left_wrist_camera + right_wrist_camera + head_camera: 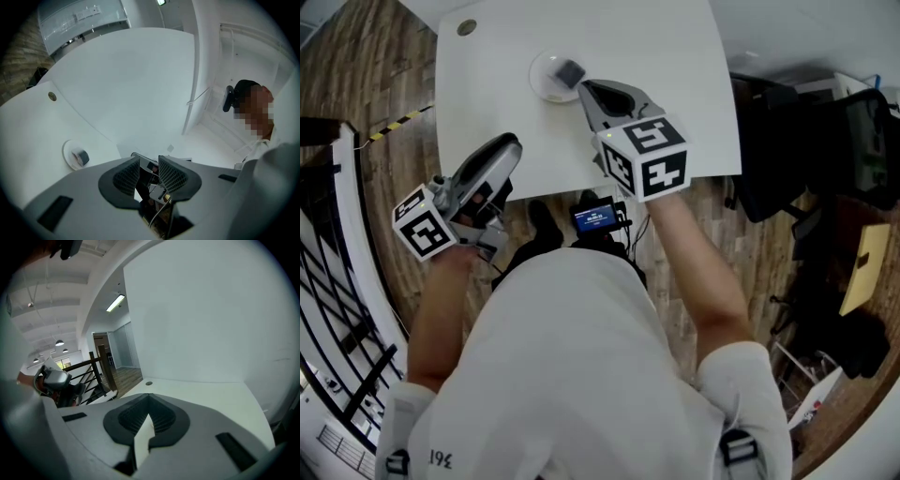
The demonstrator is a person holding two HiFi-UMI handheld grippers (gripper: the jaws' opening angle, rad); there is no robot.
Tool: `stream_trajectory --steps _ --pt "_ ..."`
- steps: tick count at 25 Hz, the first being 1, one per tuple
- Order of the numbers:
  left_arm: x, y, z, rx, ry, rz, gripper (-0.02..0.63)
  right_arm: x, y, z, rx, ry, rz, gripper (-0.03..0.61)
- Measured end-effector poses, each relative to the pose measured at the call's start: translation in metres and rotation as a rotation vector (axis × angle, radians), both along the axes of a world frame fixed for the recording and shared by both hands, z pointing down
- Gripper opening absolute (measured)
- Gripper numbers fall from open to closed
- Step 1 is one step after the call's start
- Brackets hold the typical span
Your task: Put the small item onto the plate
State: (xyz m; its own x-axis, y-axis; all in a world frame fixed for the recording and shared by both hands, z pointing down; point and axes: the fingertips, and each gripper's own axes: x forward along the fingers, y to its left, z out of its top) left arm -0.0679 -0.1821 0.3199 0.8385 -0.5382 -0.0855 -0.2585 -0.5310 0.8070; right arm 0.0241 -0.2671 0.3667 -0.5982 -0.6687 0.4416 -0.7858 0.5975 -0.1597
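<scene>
Small item: a grey, roll-like piece (570,72) lies on the white plate (539,82), in the far half of the counter (684,66).
My right gripper (584,88): jaws pressed together and empty, tips by the plate's near rim.
My left gripper (512,142): jaws slightly apart, holding nothing, over the counter's near-left corner.
Risk: a careless swing of my right gripper could clip the rim, shifting the plate or rolling the item off.
Surface: bare white counter, round port (466,27) at the far-left corner.
Room: wood floor (380,80), black railing (342,309), white walls.
</scene>
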Motion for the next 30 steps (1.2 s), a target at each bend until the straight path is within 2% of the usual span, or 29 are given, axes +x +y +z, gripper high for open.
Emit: stream_trajectory --steps 6,11,15,20,27,30 --pt "-0.001 0.023 -0.032 0.057 0.031 0.023 0.129 0.000 0.035 -0.034 0.051 -0.031 -0.021 0.002" --pt "-0.003 0.050 -0.051 0.071 0.053 0.046 0.129 0.003 0.073 -0.072 0.088 -0.132 -0.001 0.002" --pt "-0.002 0.053 -0.061 0.071 0.072 0.054 0.129 0.010 0.083 -0.089 0.070 -0.230 0.007 0.002" --pt "0.001 0.058 -0.074 0.078 0.084 0.045 0.129 0.020 0.095 -0.111 0.074 -0.295 0.009 0.002" --pt "-0.008 0.070 -0.101 0.129 0.109 0.011 0.129 0.018 0.109 -0.133 0.099 -0.330 -0.017 0.002" --pt "-0.010 0.070 -0.101 0.127 0.110 0.008 0.129 0.019 0.107 -0.133 0.093 -0.336 -0.015 0.002"
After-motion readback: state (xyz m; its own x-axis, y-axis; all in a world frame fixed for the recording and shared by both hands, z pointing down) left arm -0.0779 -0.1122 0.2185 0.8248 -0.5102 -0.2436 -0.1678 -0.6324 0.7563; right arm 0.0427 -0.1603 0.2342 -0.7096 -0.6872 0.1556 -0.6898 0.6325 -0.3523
